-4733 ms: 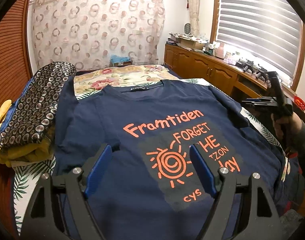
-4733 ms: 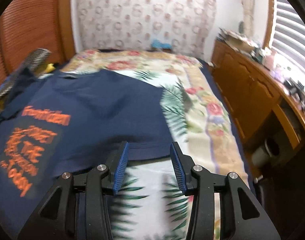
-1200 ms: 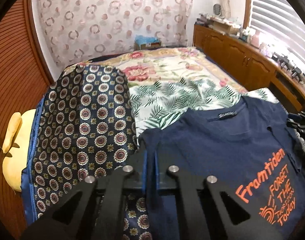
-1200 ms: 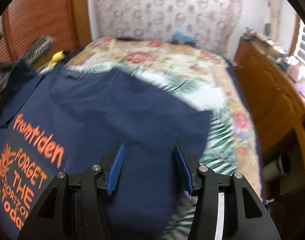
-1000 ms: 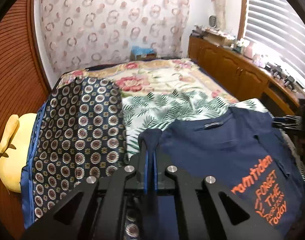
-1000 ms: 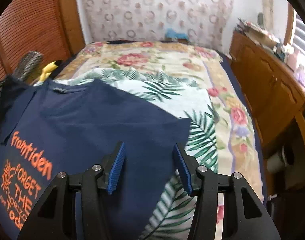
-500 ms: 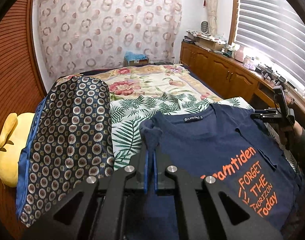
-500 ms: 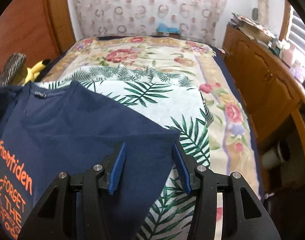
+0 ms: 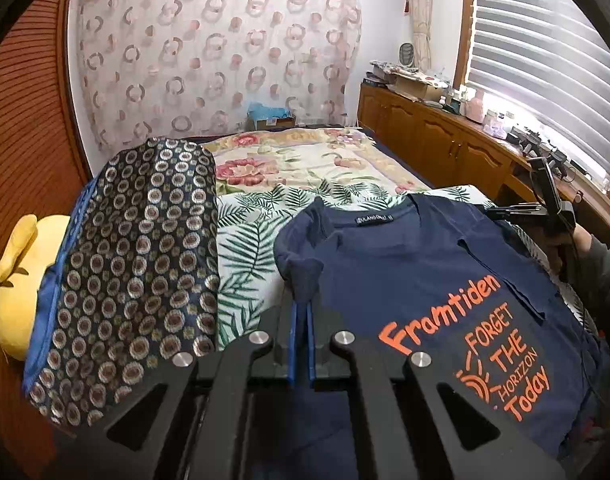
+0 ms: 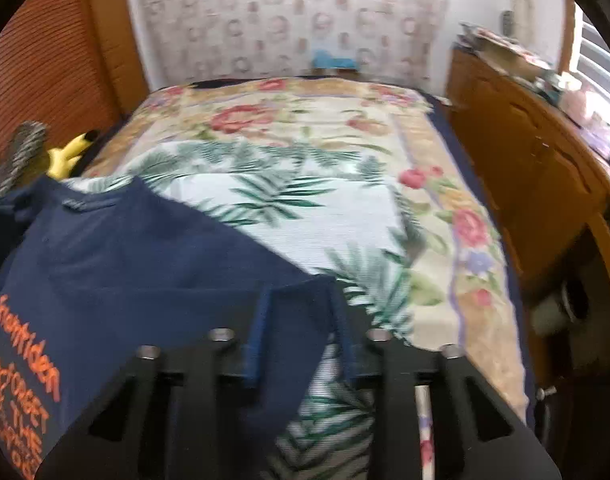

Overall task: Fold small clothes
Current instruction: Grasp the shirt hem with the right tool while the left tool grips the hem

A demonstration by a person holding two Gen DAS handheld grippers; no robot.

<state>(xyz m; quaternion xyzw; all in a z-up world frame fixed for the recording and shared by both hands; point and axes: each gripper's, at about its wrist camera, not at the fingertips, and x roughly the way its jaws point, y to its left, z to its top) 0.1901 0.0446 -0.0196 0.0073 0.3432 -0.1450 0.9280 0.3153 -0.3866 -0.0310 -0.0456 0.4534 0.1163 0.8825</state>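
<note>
A navy T-shirt (image 9: 417, 280) with orange print lies face up on the bed. My left gripper (image 9: 301, 308) is shut on its left sleeve (image 9: 301, 268), which bunches up between the blue pads. In the right wrist view the shirt (image 10: 137, 264) fills the lower left, and its right sleeve corner (image 10: 297, 320) lies between the fingers of my right gripper (image 10: 301, 340), which stands open around it. The right gripper also shows in the left wrist view (image 9: 545, 208) at the shirt's far shoulder.
A dark patterned cushion (image 9: 137, 264) and a yellow plush toy (image 9: 13, 280) lie left of the shirt. A palm-leaf and floral bedspread (image 10: 305, 168) covers the bed. Wooden cabinets (image 9: 445, 148) run along the right side. A wooden wall (image 10: 53, 56) stands at the left.
My left gripper closed on the left sleeve and has pulled it back and inward. My right gripper has moved over the right sleeve corner and its jaws have narrowed slightly around it.
</note>
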